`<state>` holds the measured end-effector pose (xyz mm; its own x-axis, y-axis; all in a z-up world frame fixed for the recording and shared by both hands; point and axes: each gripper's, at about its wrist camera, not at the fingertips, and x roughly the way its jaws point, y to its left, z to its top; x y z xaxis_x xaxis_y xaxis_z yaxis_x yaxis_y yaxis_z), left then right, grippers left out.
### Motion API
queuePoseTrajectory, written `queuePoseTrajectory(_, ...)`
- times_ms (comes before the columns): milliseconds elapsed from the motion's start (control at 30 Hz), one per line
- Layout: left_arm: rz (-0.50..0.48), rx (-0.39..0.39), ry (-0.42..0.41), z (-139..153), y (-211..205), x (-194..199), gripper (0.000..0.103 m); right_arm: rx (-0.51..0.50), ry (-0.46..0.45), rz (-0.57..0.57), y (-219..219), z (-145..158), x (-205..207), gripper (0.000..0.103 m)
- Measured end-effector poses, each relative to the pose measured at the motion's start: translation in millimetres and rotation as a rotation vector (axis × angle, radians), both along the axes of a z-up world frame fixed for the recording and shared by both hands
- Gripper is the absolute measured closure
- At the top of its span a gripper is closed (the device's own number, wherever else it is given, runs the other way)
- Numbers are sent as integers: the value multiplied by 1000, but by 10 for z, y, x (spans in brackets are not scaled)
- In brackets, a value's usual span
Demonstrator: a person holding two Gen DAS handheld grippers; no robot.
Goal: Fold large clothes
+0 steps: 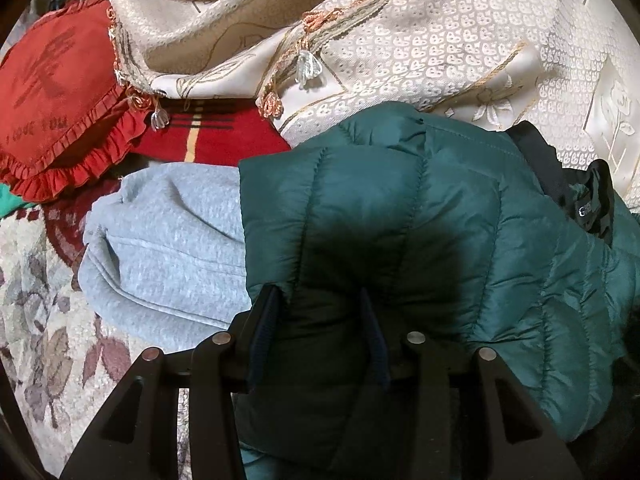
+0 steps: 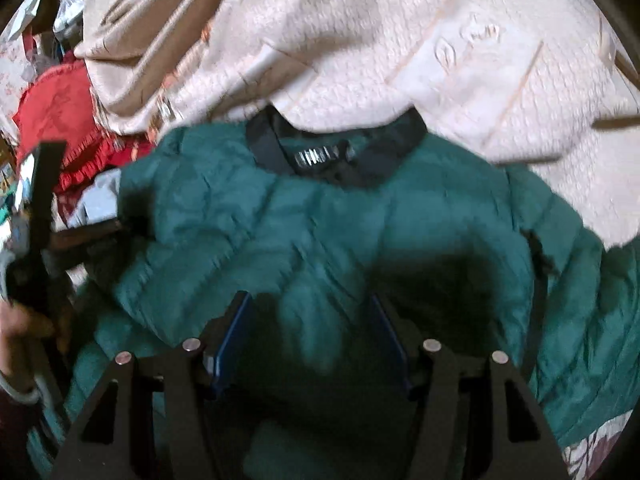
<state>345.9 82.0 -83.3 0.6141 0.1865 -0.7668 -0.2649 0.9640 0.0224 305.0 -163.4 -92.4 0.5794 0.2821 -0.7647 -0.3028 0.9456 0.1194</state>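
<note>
The left gripper (image 1: 320, 300) hangs over the green quilted jacket (image 1: 420, 216), jaws apart, beside a grey sweatshirt (image 1: 168, 248).

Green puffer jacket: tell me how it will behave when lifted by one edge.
The green puffer jacket will likely sag and unfold, since it already lies in soft folds. Its quilted, puffy panels suggest it is light for its bulk. The shiny shell may slip between the left gripper fingers.
</note>
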Motion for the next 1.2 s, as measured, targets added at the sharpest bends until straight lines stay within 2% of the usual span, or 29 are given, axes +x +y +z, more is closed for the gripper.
queuePoseTrajectory(133, 0, 23, 4, 4, -36, 21, 77, 27, 69, -30, -84, -242, 165, 39)
queuePoseTrajectory(200, 0, 2, 10, 43, -28, 0, 77, 48, 76, -44, -117, -203, 188, 39)
queuePoseTrajectory(267, 8, -58, -16, 142, -25, -87, 77, 59, 61, -49, -180, -95, 133, 39)
queuePoseTrajectory(400, -20, -127, -70, 272, -88, -228, 77, 43, -25, -90, -452, 120, -45, 39)
queuePoseTrajectory(467, -43, -142, -68, 260, -193, -249, 77, 65, -13, -114, -615, 119, -42, 39)
queuePoseTrajectory(533, -72, -156, -28, 166, -308, -218, 77, 66, 23, -133, -691, 56, 47, 40)
queuePoseTrajectory(667, -89, -68, -3, 32, -499, -190, 76, 32, 29, -175, -687, -106, 268, 48)
queuePoseTrajectory(833, -88, -59, 5, 6, -535, -179, 74, 8, 19, -206, -648, -178, 489, 48)
queuePoseTrajectory(967, -88, -61, 5, -14, -516, -180, 73, 0, 27, -196, -647, -99, 390, 48)
queuePoseTrajectory(1133, -89, -48, 6, -19, -534, -187, 72, 28, -1, -152, -685, 142, 70, 48)
queuePoseTrajectory(1200, -91, -42, 7, -24, -537, -186, 72, 30, -1, -129, -661, 154, -35, 48)
